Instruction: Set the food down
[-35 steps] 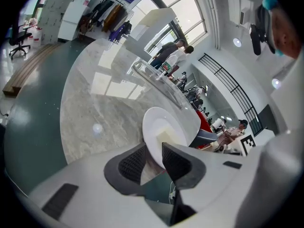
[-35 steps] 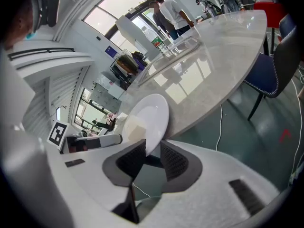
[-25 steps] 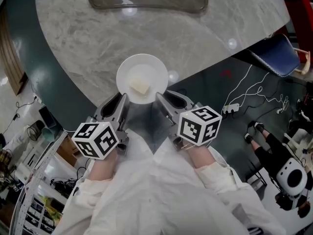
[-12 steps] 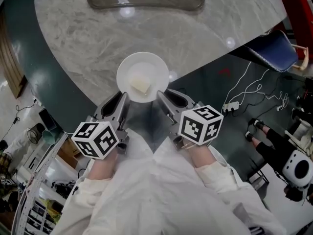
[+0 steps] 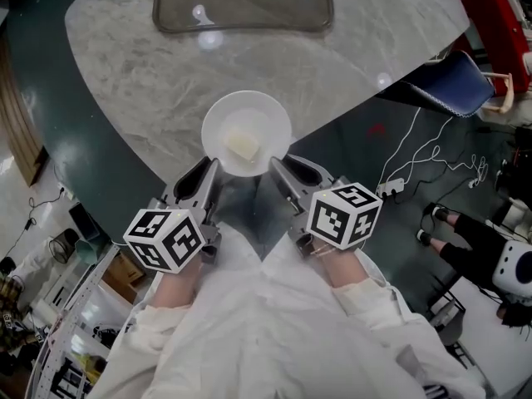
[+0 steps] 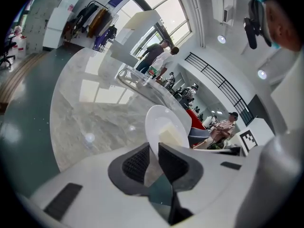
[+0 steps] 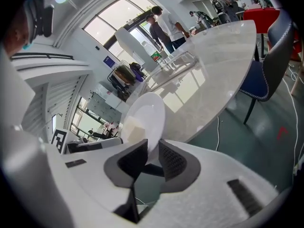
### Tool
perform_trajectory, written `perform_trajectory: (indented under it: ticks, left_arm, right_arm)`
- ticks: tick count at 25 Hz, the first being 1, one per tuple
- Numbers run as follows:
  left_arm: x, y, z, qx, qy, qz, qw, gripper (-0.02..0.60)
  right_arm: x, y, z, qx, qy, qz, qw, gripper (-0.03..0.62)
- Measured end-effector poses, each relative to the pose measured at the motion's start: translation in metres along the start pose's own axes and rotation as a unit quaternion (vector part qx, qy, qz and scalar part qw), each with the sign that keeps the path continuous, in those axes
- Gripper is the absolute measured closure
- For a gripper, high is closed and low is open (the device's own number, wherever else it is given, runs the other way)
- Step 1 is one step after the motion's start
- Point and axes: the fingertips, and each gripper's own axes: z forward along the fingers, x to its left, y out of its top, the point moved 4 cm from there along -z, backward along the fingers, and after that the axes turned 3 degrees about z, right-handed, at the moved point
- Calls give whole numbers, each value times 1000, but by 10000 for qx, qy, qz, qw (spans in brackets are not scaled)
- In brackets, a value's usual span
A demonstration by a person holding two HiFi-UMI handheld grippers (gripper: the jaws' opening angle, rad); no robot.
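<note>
A white plate (image 5: 224, 115) carries a pale cube of food (image 5: 243, 146) and hangs over the near edge of the marble table (image 5: 150, 65). My left gripper (image 5: 211, 169) is shut on the plate's near left rim. My right gripper (image 5: 278, 166) pinches the near right rim; its jaws have just been closing with the rim between them. In the left gripper view the plate (image 6: 157, 118) stands edge-on between the pads of the gripper (image 6: 153, 152), the food (image 6: 170, 136) behind. The right gripper view shows the plate (image 7: 148, 109) and food (image 7: 133, 129) above that gripper (image 7: 153, 149).
A clear dark tray (image 5: 241, 13) lies at the table's far side. A blue chair (image 5: 449, 90) stands at the right, with white cables (image 5: 424, 150) on the green floor below it. People stand far off beyond the table (image 7: 164, 25).
Both grippers have risen slightly with the plate, which now looks a little larger. The table and tray have shifted a bit in the view.
</note>
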Motion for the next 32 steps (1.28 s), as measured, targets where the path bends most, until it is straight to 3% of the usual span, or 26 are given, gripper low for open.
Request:
perform_trajectory:
  ticks: [12,32]
  left_arm:
    - [-10,37,7,-129,-257,368,9989,517]
    - [-38,134,86,-735,118,349,9966,517]
  right_arm:
    - [10,31,-5,-342,-62,-163,9993,533]
    - [-24,175,18,-148,354,-801,9961,533]
